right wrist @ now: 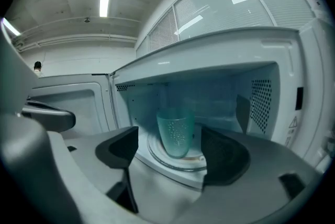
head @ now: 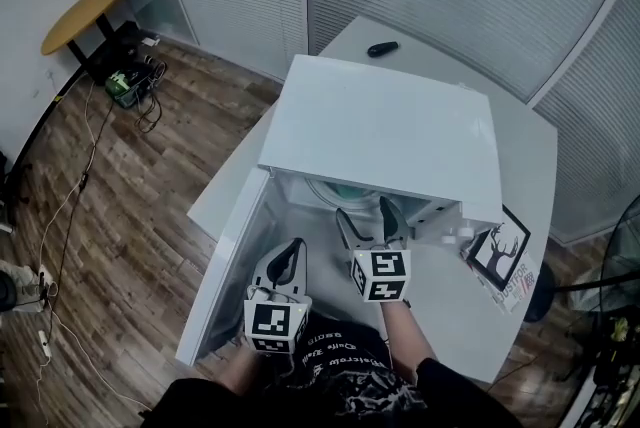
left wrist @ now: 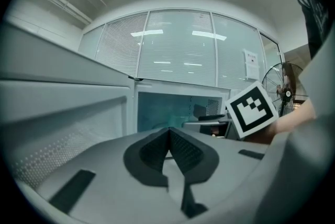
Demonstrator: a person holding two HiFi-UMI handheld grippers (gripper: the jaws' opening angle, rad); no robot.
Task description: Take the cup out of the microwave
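Cup: a pale green, see-through cup [right wrist: 177, 133] stands upright on the round glass plate [right wrist: 157, 157] inside the microwave [right wrist: 220, 50], near the front of the plate.
Right gripper: the right gripper [right wrist: 172, 150] has its jaws wide apart in front of the cavity. In its own view the cup appears in the gap between the two dark pads, but farther in, and no pad touches it.
Left gripper: the left gripper [left wrist: 170, 150] has its two ribbed pads pressed together, with nothing between them. It is low, in front of the open door [left wrist: 63, 108].
Head view only: the microwave [head: 390, 131] sits on a white table [head: 440, 311] with its door [head: 235, 256] swung open to the left. The right gripper [head: 368, 221] is at the mouth of the cavity and the left gripper [head: 292, 251] is beside the door. On the table there are also a small black object [head: 382, 48] behind the microwave and a card with a tree drawing [head: 500, 251] at its right. From here the top hides most of the cavity.
Left gripper view only: the marker cube of the right gripper [left wrist: 251, 109] is seen at the right, before the bluish cavity. The cup cannot be made out here.
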